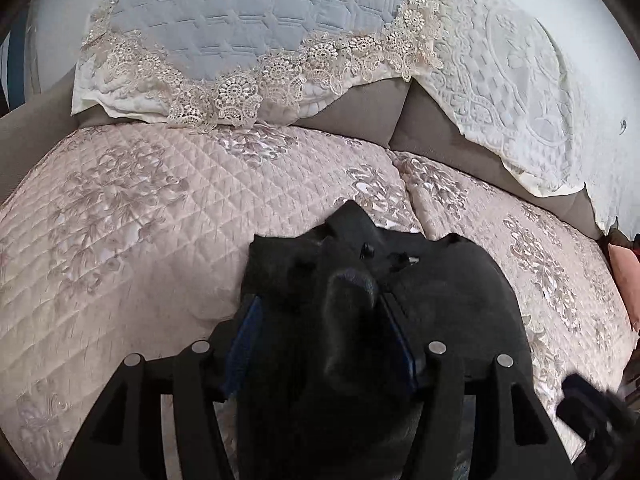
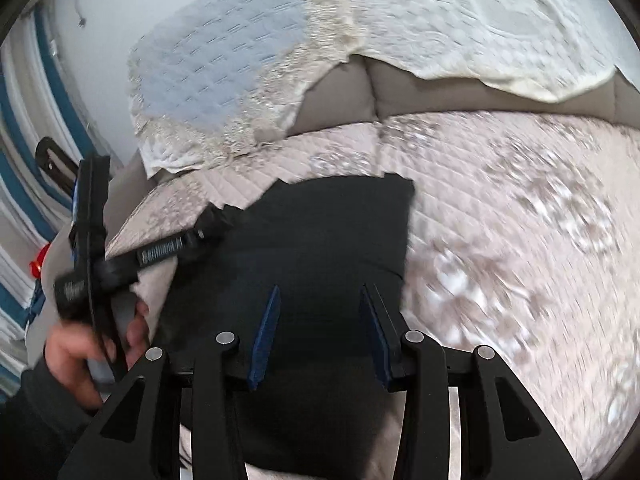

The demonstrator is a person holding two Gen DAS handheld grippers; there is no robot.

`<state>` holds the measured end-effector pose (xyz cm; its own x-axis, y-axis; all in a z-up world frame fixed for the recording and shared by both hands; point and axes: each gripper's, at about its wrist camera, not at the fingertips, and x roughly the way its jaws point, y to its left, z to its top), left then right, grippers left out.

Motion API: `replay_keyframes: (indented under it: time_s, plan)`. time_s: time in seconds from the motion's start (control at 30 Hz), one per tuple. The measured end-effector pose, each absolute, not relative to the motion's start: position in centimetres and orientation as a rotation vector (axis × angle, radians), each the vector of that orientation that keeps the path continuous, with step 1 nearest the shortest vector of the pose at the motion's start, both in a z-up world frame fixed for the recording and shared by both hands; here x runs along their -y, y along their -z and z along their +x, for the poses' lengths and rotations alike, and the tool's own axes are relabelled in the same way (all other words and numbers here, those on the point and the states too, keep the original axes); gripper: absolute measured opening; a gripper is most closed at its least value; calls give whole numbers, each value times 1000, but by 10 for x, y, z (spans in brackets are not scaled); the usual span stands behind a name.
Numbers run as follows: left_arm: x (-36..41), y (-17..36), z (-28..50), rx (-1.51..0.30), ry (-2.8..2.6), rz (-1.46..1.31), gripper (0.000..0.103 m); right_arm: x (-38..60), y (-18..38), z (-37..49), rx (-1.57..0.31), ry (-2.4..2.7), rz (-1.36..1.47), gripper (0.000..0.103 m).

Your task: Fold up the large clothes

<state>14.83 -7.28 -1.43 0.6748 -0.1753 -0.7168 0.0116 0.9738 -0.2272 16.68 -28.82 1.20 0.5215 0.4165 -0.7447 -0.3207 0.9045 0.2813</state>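
Note:
A black garment (image 1: 440, 292) lies bunched on the pink quilted sofa cover (image 1: 140, 248). My left gripper (image 1: 320, 308) has its blue pads around a raised fold of the black cloth and is shut on it. In the right wrist view the black garment (image 2: 320, 240) lies flatter, with a straight far edge. My right gripper (image 2: 320, 312) hovers just over it with its jaws apart and nothing between them. The left gripper (image 2: 92, 240), held in a hand, shows at the left edge of that view, touching the garment's left corner.
A blue-grey quilted throw with lace trim (image 1: 240, 20) and a white lace throw (image 1: 500, 80) drape over the brown sofa back (image 1: 360, 108). A peach cushion (image 1: 624, 280) sits at the far right. A blue-and-white striped cloth (image 2: 20, 160) hangs at the left.

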Motion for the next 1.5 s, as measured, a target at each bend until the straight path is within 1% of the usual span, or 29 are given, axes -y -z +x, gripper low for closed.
replay_keyframes:
  time_s: [0.03,0.1,0.17,0.2,0.27,0.47,0.6,0.67,0.7,0.8,0.87,0.93,1.03,1.1,1.3,1.4,1.5]
  plan:
    - [72,17,146,-826,108,-210,62,280,-11,171,-922,-455,98,42]
    - [68,25,143,-830,104,-214,64,259,1,181,-952,-490,63,36]
    - [65,36,141,-842,92,-227,65,246,22,189,-994,-475,9,35]
    - [64,39,142,-843,87,-229,65,245,26,191,-985,-475,0,35]
    - [63,41,144,-848,91,-241,66,245,30,192,-981,-472,-10,35]
    - [77,47,150,-854,64,-166,67,238,39,194,-982,-444,-58,35]
    - [63,43,152,-883,103,-255,68,240,34,193,-975,-436,-49,35]
    - [54,30,145,-882,108,-286,67,247,24,189,-994,-433,-6,35]
    - [49,21,135,-853,108,-299,65,253,17,182,-995,-429,19,35]
    - [39,-4,100,-770,140,-313,65,268,-3,151,-947,-443,56,35]
    - [41,-11,79,-736,164,-286,65,275,-5,133,-946,-440,54,35]
    - [46,-6,66,-751,188,-265,65,278,3,124,-976,-440,67,35]
    - [55,26,58,-845,176,-209,67,280,18,121,-999,-428,51,35]
    - [51,41,55,-851,173,-256,70,279,24,121,-1004,-431,38,35]
    - [50,36,56,-852,151,-241,71,276,25,119,-989,-415,-17,35]
    - [47,23,55,-860,148,-231,70,279,14,121,-998,-410,-13,35]
    - [43,9,50,-842,141,-205,69,281,-4,121,-941,-397,-26,35]
